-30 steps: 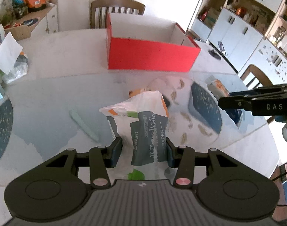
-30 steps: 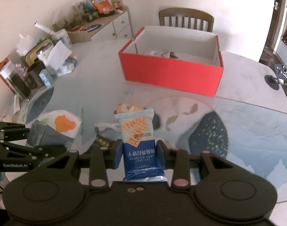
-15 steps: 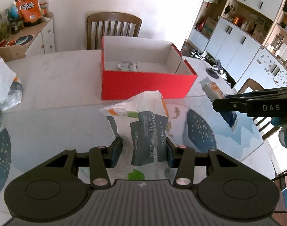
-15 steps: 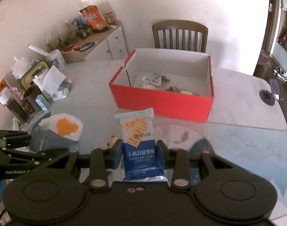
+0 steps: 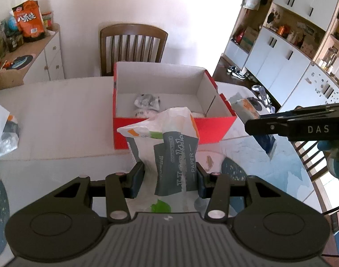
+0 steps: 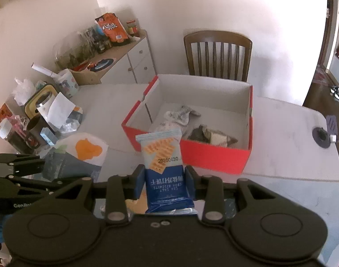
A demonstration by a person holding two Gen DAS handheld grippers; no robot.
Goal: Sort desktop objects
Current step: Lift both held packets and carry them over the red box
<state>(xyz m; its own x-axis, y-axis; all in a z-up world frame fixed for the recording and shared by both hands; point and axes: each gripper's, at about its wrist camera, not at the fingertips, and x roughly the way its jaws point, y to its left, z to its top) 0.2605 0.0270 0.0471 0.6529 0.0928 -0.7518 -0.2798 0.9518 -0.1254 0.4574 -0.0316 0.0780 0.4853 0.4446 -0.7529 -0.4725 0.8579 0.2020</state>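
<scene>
Since a second ago you've carried both packs nearer the red box (image 6: 213,155) at the table's far edge: it lies dead ahead of your left gripper (image 5: 169,179), clamped on the paper pack (image 5: 169,151), and your right gripper (image 6: 165,181), clamped on the biscuit packet (image 6: 162,166).

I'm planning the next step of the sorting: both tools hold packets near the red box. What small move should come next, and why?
Probably carry both on forward until they hang over the red box, then let go. The left tool grips the tissue pack and the right tool the biscuit packet, both short of the near wall; other items already lie inside.
</scene>
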